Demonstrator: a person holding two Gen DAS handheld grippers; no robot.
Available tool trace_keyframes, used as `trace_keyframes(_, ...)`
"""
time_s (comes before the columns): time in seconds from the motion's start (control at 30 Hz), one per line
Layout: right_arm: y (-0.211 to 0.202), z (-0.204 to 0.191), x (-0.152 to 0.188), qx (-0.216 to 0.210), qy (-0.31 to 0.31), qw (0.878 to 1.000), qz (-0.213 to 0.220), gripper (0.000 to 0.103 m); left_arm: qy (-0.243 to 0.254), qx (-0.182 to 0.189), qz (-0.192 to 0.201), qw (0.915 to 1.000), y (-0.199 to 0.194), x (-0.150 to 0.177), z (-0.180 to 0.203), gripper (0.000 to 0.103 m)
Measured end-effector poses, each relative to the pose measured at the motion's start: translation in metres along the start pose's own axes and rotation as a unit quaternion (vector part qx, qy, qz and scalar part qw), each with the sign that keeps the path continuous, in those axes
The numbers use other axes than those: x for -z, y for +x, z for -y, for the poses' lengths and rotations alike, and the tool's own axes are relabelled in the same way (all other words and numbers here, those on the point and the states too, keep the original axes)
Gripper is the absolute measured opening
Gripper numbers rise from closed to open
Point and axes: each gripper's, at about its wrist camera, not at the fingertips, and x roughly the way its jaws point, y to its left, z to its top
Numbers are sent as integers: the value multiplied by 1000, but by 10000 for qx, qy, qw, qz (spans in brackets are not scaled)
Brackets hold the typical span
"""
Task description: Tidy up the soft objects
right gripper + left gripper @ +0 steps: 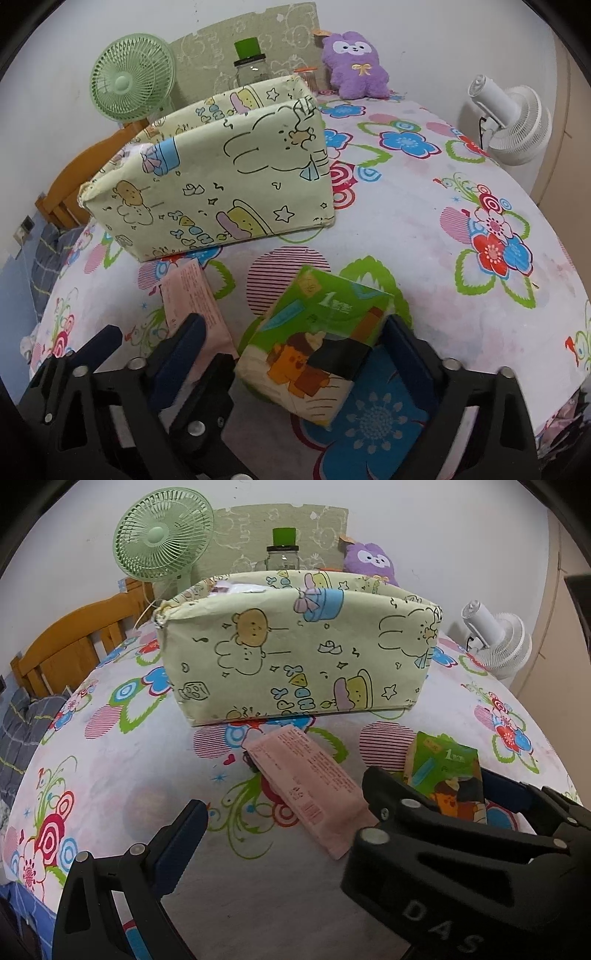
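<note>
A pale green cartoon-print fabric box (295, 646) stands on the flowered bed sheet; it also shows in the right wrist view (214, 184). In front of it lie a pink flat pack (310, 786) and a green tissue pack (443, 775). My left gripper (284, 805) is open, its fingers on either side of the pink pack's near end. My right gripper (295, 336) is open around the green tissue pack (317, 343), fingers (406, 354) not pressing it. The pink pack (192, 299) lies left of it.
A green fan (162, 542), a jar with a green lid (282, 552) and a purple plush toy (354, 66) stand behind the box. A white fan (513, 122) is at the right. A wooden bed frame (70, 642) is at the left.
</note>
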Motion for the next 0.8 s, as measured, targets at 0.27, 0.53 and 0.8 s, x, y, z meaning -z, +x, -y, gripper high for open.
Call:
trace_keyframes(0.27,5,2,-6,124,-133,9997,154,72,45,-108,-45,9999,8,-9,6,100)
trace_keyframes(0.53,10,14,-16,111,-42,9996,239,57,68,-130,-52,9999,16,-18,12,100)
trace_keyframes(0.8,15,21,-25,71,33,9996,259,55,-55,-136,-107,9998,25,-24,13,99)
